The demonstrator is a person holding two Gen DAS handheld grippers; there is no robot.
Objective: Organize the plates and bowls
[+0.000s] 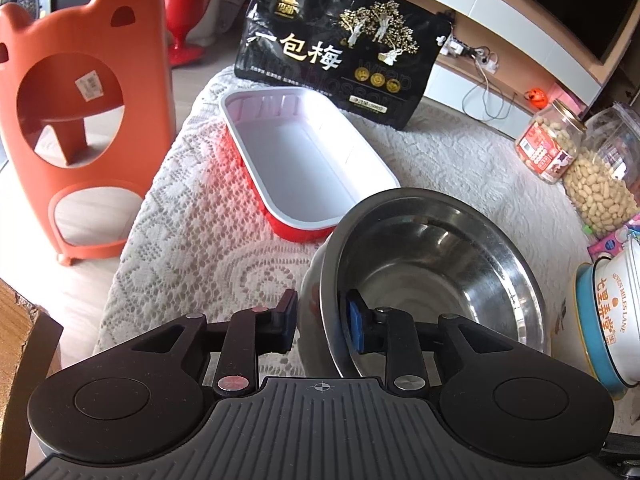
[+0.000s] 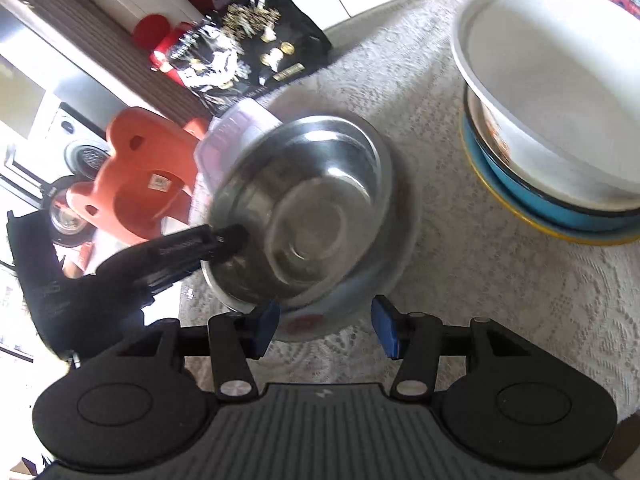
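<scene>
My left gripper (image 1: 320, 322) is shut on the near rim of a steel bowl (image 1: 432, 272), one finger inside and one outside, and holds it tilted above the lace cloth. The right wrist view shows the same steel bowl (image 2: 304, 208), blurred, with the left gripper (image 2: 224, 242) clamped on its left rim. My right gripper (image 2: 326, 330) is open and empty, just in front of the bowl. A red tray with a white inside (image 1: 304, 160) lies behind the bowl. A stack of a white bowl (image 2: 552, 76) on blue and yellow dishes (image 2: 520, 204) stands at the right.
A black snack bag (image 1: 340, 48) stands at the table's far edge. Jars of peanuts (image 1: 592, 168) stand at the right. An orange plastic stool (image 1: 76, 112) stands on the floor at the left. A white lace cloth (image 1: 192, 240) covers the table.
</scene>
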